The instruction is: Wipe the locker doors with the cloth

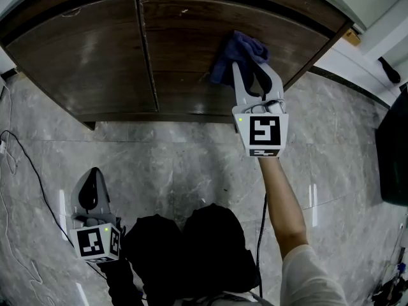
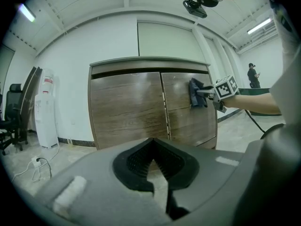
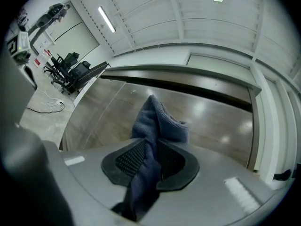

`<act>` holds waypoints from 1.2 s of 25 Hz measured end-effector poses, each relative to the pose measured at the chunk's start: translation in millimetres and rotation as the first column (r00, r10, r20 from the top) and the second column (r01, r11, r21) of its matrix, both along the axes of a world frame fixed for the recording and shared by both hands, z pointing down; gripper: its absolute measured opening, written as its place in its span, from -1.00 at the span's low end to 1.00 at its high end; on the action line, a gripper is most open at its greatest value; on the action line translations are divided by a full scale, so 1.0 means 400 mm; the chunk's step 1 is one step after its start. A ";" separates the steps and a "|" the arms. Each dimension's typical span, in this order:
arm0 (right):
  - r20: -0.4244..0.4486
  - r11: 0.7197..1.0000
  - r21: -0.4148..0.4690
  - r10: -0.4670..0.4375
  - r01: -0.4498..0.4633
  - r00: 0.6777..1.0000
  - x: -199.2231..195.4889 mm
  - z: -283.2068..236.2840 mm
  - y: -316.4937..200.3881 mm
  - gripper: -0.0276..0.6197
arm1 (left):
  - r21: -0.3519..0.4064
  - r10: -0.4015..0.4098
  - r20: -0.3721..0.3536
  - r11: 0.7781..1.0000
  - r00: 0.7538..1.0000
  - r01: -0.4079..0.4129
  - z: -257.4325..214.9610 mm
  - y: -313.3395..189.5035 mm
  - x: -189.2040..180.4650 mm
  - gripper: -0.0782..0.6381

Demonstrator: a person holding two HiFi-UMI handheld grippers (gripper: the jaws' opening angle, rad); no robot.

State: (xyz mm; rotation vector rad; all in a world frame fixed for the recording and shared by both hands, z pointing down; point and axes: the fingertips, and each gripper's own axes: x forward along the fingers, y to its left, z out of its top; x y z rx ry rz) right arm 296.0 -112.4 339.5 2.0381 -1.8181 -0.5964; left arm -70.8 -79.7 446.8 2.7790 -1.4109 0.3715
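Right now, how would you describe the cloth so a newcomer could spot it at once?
Start at the dark wooden locker with two doors. On its right door, near the top, a dark blue cloth sits pinched in the right hand-held gripper. It is the only soft, bunched, blue thing against the wood.

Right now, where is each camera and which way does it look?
Head view: on the person's head, looking steeply down at the brown wooden locker doors and grey stone floor; shows the left gripper, right gripper, right forearm.
Left gripper view: on the left gripper, low, facing the doors; shows its closed, empty fingers.
Right gripper view: on the right gripper, close to the right door; its fingers grip the dark blue cloth.
Shared: head and left gripper views both show the right gripper holding the cloth.
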 end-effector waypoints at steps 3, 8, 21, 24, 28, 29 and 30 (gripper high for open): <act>0.009 1.000 -0.029 -0.007 0.007 1.000 -0.008 0.075 -0.003 -0.65 | -0.008 -0.002 0.002 1.000 1.000 0.002 0.002 0.002 -0.001 -0.78; 0.041 0.996 -0.083 -0.021 0.025 0.999 -0.020 0.193 -0.009 -0.65 | -0.025 -0.008 0.007 1.000 1.000 0.009 0.004 0.002 -0.002 -0.78; 0.142 0.948 -0.309 -0.027 0.070 0.990 -0.049 0.539 -0.018 -0.65 | -0.040 -0.022 0.025 0.999 0.999 0.023 0.024 0.005 -0.021 -0.78; 0.164 0.929 -0.365 -0.008 0.068 0.986 -0.050 0.608 -0.015 -0.66 | -0.044 -0.022 0.029 0.999 0.999 0.023 0.030 0.005 -0.021 -0.77; 0.175 0.900 -0.429 -0.005 0.081 0.985 -0.056 0.691 -0.015 -0.66 | -0.043 -0.012 0.036 0.999 0.999 0.014 0.036 0.005 -0.018 -0.78; 0.175 0.895 -0.439 -0.006 0.083 0.984 -0.057 0.706 -0.016 -0.66 | -0.045 -0.014 0.034 0.999 0.999 0.015 0.035 0.005 -0.017 -0.78; 0.175 0.891 -0.446 -0.007 0.085 0.984 -0.058 0.717 -0.017 -0.66 | -0.047 -0.015 0.033 0.999 0.999 0.017 0.034 0.004 -0.017 -0.78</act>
